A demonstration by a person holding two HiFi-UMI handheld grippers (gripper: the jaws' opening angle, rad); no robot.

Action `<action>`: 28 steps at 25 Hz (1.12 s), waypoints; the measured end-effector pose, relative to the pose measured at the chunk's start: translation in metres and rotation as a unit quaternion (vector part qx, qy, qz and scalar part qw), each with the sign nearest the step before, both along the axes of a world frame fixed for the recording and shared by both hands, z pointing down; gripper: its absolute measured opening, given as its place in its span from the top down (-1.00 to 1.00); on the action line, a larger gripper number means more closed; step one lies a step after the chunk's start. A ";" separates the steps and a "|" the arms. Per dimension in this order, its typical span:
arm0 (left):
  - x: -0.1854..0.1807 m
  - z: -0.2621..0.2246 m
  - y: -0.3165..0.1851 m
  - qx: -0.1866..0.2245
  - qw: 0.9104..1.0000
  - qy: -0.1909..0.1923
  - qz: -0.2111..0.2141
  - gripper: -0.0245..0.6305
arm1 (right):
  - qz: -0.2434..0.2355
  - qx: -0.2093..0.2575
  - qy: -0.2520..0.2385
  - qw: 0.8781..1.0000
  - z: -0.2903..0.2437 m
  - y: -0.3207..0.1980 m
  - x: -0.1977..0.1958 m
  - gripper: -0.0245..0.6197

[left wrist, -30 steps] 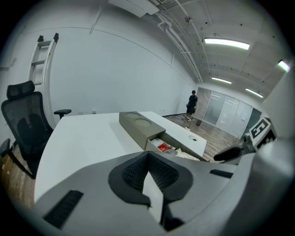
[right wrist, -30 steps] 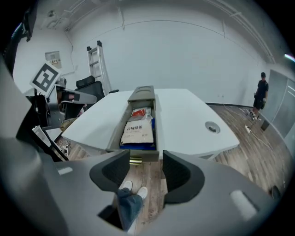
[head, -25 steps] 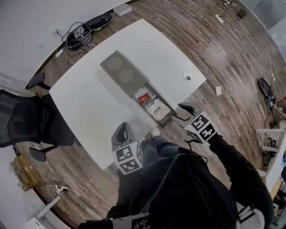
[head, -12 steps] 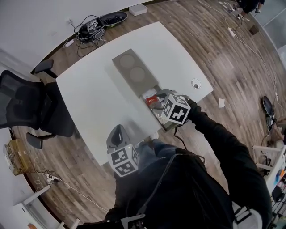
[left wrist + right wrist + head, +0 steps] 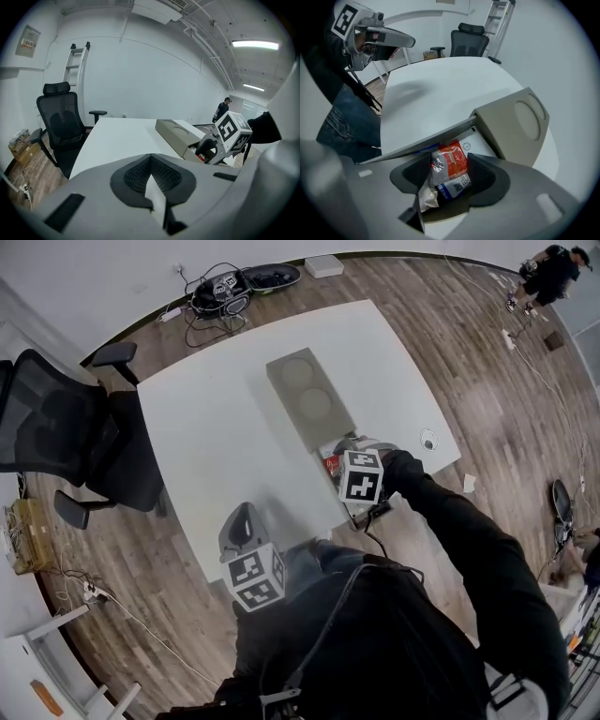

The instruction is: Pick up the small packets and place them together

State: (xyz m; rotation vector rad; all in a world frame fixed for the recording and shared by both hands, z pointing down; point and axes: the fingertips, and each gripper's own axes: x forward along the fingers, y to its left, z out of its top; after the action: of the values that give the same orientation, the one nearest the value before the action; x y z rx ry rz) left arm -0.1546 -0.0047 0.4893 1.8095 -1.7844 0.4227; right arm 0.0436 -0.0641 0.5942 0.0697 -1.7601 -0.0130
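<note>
Zero packets look regrouped yet: the small red-and-white printed packets [image 5: 451,161] lie bunched in the open end compartment of the taupe rectangular box with two round recesses [image 5: 525,122] on the white table [image 5: 216,427], count unclear. Right gripper [image 5: 450,185] points down into that compartment, jaws just been opening and now wide apart, straddling the top packet without pressing it, so all the picking is ahead. Left gripper [image 5: 151,164] hangs by the table's near edge, jaws closed on nothing.
</note>
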 end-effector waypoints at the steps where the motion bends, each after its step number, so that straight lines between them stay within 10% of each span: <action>1: -0.001 0.001 -0.001 -0.001 1.000 0.000 -0.001 0.93 | -0.001 -0.003 0.006 1.000 0.002 -0.001 -0.001 0.24; 16: -0.001 0.001 -0.007 0.002 1.000 -0.003 0.008 0.93 | 0.016 0.017 -0.007 1.000 -0.003 0.009 0.004 0.55; 28: -0.010 -0.002 -0.003 0.005 1.000 -0.004 -0.009 0.93 | 0.085 0.126 -0.118 0.981 -0.099 -0.086 -0.011 0.69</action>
State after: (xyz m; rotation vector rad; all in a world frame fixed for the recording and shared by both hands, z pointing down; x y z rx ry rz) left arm -0.1650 -0.0080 0.4869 1.7999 -1.8112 0.4150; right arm 0.0331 -0.1505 0.4953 0.4223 -1.9758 -0.1074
